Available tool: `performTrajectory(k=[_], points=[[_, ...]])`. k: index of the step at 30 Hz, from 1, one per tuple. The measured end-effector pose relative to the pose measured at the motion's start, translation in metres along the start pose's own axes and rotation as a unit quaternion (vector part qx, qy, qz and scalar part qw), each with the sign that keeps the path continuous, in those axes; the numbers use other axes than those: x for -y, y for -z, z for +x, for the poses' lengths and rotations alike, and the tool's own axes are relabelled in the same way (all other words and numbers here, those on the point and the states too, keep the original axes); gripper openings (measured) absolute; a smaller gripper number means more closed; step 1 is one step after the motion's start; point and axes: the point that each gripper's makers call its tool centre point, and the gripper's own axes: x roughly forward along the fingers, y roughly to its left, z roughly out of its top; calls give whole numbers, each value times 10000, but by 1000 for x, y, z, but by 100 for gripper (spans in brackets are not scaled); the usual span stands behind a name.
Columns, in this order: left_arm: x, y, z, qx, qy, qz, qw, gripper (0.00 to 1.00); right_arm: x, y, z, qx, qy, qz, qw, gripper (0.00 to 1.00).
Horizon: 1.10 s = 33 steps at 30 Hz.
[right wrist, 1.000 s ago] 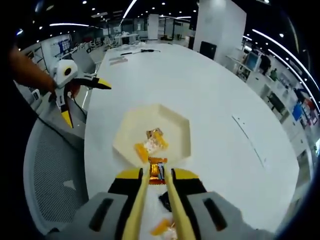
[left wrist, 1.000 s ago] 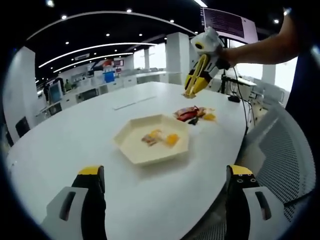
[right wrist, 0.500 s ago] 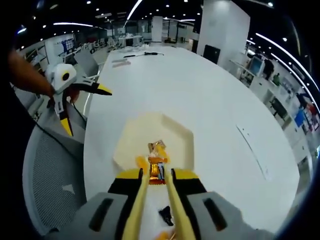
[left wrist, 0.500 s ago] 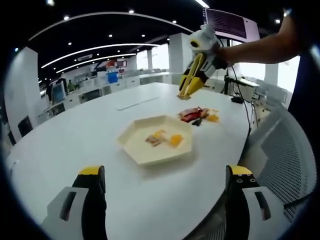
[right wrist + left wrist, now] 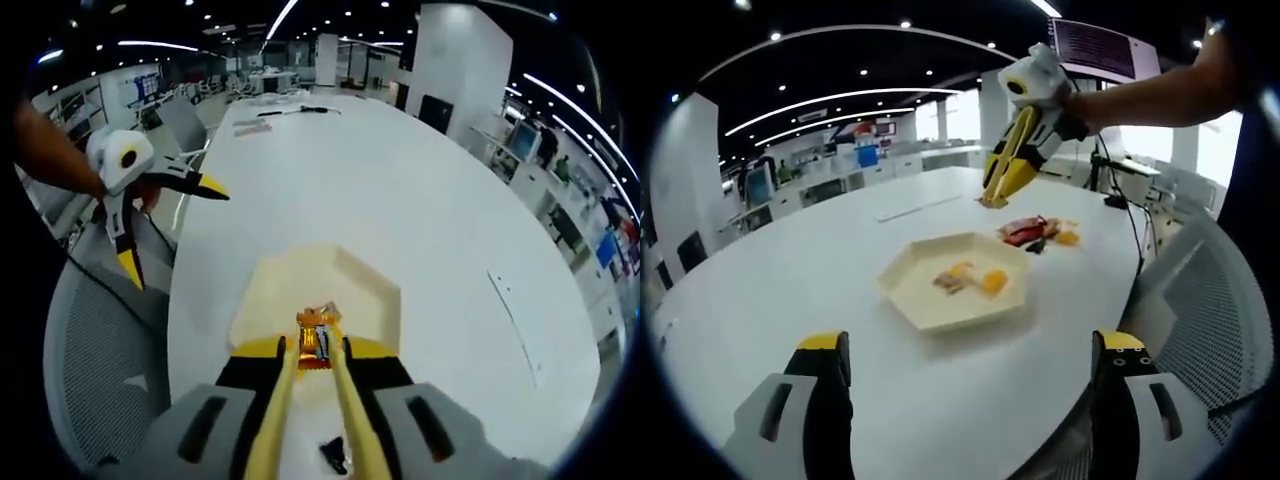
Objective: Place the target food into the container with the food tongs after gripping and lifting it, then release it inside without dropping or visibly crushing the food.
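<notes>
- The wrapped snack (image 5: pixel 316 341) sits pinched between the right gripper (image 5: pixel 314 352)'s narrow tips, held above the tray (image 5: pixel 372 292) for release.
- The left gripper (image 5: pixel 970 352) waits nearer the table (image 5: pixel 790 270) edge, jaws spread wide, holding nothing.

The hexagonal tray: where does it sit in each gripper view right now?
Left gripper view: the hexagonal tray lies on the white table, just right of centre, with the right hand-held gripper held above and beyond it.
Right gripper view: the tray is at lower centre, partly behind that gripper's jaws and the orange snack packet they hold.
Shared landmark: the table's curved edge beside the mesh chair.
</notes>
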Motion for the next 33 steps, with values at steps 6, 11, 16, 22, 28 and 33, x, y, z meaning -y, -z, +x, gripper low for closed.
performTrajectory(k=[6, 11, 16, 22, 28, 33], points=[[-1, 0, 0, -2, -15, -2, 10000, 97, 2, -6, 6, -21, -32, -50, 10000, 21], [-1, 1, 0, -14, -23, 4, 10000, 96, 3, -17, 15, -10, -69, -90, 9999, 21], [0, 2, 1, -44, -13, 9, 10000, 97, 2, -27, 27, -10, -103, -135, 9999, 22], [-1, 1, 0, -31, -19, -6, 10000, 97, 2, -41, 41, 9, -159, -172, 9997, 22], [-3, 2, 0, -36, -48, -2, 10000, 96, 1, -52, 53, -35, -208, -214, 9995, 21], [-3, 3, 0, -44, -58, 10, 10000, 96, 0, -58, 58, 2, -241, -223, 9995, 23]])
